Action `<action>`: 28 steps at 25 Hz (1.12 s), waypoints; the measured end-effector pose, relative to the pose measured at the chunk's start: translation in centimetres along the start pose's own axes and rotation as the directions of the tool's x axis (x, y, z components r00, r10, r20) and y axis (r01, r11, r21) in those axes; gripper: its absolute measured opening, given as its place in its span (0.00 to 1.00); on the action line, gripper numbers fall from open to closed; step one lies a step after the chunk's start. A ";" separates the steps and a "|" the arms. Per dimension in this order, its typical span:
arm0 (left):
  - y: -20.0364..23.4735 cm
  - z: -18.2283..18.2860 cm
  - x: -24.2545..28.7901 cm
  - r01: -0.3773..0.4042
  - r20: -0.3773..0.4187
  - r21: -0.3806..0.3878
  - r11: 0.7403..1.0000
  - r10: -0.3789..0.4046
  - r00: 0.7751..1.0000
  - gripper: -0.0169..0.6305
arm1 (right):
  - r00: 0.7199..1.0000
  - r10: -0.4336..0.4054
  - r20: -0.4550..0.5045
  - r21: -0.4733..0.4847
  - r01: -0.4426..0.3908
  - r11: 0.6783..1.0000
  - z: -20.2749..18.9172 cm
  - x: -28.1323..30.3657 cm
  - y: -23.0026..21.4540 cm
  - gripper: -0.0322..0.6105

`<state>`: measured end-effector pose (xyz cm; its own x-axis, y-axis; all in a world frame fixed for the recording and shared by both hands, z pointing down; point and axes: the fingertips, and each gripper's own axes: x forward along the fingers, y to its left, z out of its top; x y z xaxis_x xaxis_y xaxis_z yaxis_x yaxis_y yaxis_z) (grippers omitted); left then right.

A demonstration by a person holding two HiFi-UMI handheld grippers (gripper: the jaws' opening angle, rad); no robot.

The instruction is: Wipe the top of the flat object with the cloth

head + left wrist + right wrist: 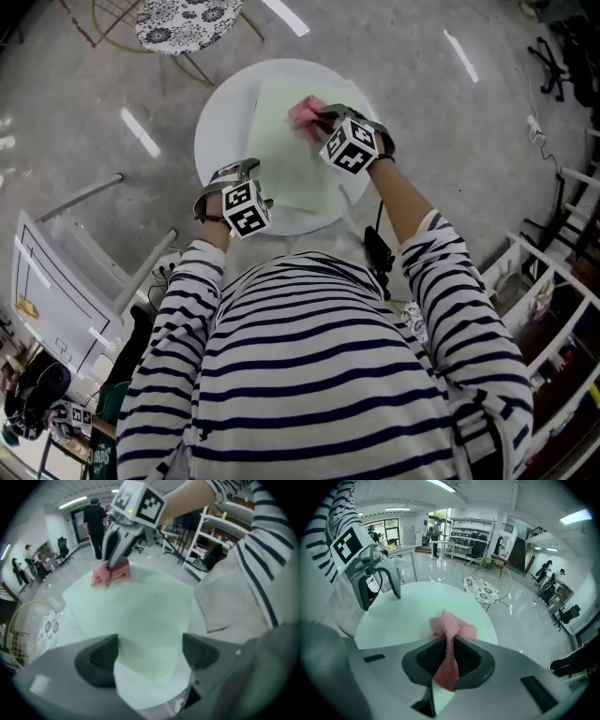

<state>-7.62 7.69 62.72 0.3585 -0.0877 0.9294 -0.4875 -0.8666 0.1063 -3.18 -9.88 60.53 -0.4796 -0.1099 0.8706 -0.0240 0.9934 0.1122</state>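
On the round white surface (217,117): a pale green flat sheet (291,155) lay spread out.
Cloth (452,627): pink and bunched, it rested on the sheet's far part.
Right gripper (449,663): its jaws pinched the cloth against the sheet.
Left gripper (150,656): its jaws stood spread, the sheet's near corner between them.

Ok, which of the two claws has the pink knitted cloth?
The right claw, shut on the pink knitted cloth over the pale green flat mat. The left claw is open, without cloth, at the mat's near edge.
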 end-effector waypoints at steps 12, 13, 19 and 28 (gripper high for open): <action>0.4 0.0 0.2 -0.011 -0.006 -0.053 0.999 0.011 1.000 0.66 | 1.000 -0.028 -0.009 0.073 0.028 0.997 0.7 1.3 -3.2 0.11; 0.5 0.0 0.2 -0.013 -0.006 -0.059 0.998 0.013 1.000 0.65 | 0.999 -0.030 -0.011 0.070 0.031 0.997 0.3 1.1 -3.2 0.11; 0.8 -0.1 0.2 -0.020 -0.017 -0.057 0.998 0.020 1.000 0.61 | 0.995 -0.072 -0.072 0.072 0.077 0.994 -4.2 -1.0 -4.6 0.11; 1.0 -0.1 0.4 -0.022 -0.025 -0.102 0.995 0.020 0.999 0.61 | 0.997 -0.035 -0.062 0.041 0.038 0.998 -6.1 -2.3 -1.7 0.11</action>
<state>-8.04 6.78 63.19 0.3285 -0.0921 0.9400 -0.5742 -0.8097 0.1213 3.35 -11.54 61.25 -0.4227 -0.1468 0.8943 -0.0785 0.9890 0.1252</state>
